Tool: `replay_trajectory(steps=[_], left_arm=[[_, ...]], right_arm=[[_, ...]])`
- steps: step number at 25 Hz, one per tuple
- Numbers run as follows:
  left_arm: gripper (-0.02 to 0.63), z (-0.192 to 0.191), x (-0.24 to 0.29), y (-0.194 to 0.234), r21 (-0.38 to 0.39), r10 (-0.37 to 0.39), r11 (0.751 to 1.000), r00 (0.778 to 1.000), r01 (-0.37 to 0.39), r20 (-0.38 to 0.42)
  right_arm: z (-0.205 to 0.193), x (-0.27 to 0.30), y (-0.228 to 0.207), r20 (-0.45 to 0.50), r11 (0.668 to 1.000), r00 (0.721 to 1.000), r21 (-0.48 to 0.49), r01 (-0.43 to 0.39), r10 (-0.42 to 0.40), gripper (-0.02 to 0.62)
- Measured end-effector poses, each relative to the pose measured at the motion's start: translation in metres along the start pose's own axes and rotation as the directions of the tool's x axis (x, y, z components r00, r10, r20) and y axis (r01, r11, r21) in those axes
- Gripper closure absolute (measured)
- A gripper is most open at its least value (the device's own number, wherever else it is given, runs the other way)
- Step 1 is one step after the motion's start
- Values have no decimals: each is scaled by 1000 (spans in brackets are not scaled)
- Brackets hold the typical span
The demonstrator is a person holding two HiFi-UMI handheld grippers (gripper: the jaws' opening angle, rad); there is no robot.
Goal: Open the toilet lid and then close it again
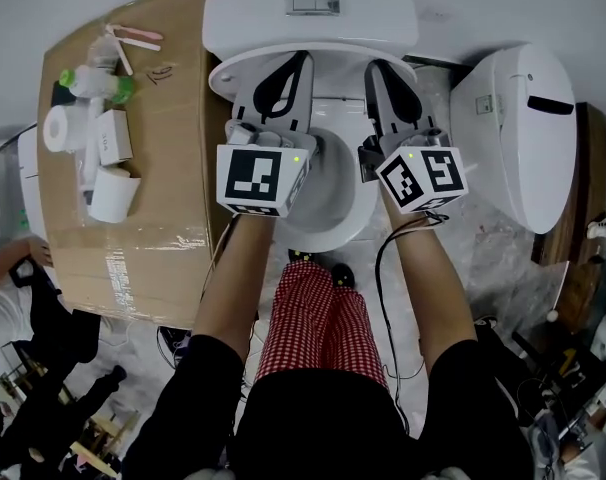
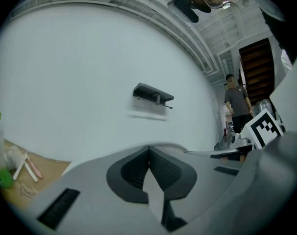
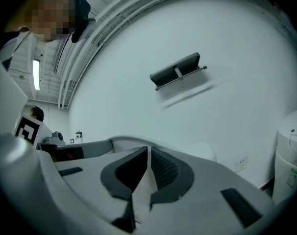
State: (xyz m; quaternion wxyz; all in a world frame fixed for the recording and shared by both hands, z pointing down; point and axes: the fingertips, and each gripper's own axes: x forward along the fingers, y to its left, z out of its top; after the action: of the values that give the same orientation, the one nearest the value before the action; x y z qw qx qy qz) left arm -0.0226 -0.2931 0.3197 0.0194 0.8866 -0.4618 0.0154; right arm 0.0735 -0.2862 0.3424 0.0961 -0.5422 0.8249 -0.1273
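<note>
The white toilet lid (image 1: 228,71) stands raised, close to the tank (image 1: 310,18), and the bowl (image 1: 335,203) lies open below it. My left gripper (image 1: 288,73) is shut on the lid's free edge at the left. My right gripper (image 1: 385,78) grips the same edge at the right. In the left gripper view the jaws (image 2: 148,148) pinch a thin white strip of the lid (image 2: 154,196). The right gripper view shows the same: its jaws (image 3: 148,150) press on the lid's edge (image 3: 138,192). Both grippers point level at the white wall.
A cardboard-covered table (image 1: 163,198) at the left carries paper rolls (image 1: 111,195), a bottle and toothbrushes. A second white toilet (image 1: 528,138) stands at the right. A dark shelf (image 3: 178,71) hangs on the wall. A person (image 2: 235,104) stands at the back right in the left gripper view.
</note>
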Motion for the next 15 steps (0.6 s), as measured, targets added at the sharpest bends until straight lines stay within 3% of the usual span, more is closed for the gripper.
replay_trajectory(steps=[15], left_arm=[[598, 4, 22, 17, -4, -23, 1000, 1000, 23, 0]], right_arm=[[2, 26, -12, 0, 998, 998, 20, 57, -57, 558]])
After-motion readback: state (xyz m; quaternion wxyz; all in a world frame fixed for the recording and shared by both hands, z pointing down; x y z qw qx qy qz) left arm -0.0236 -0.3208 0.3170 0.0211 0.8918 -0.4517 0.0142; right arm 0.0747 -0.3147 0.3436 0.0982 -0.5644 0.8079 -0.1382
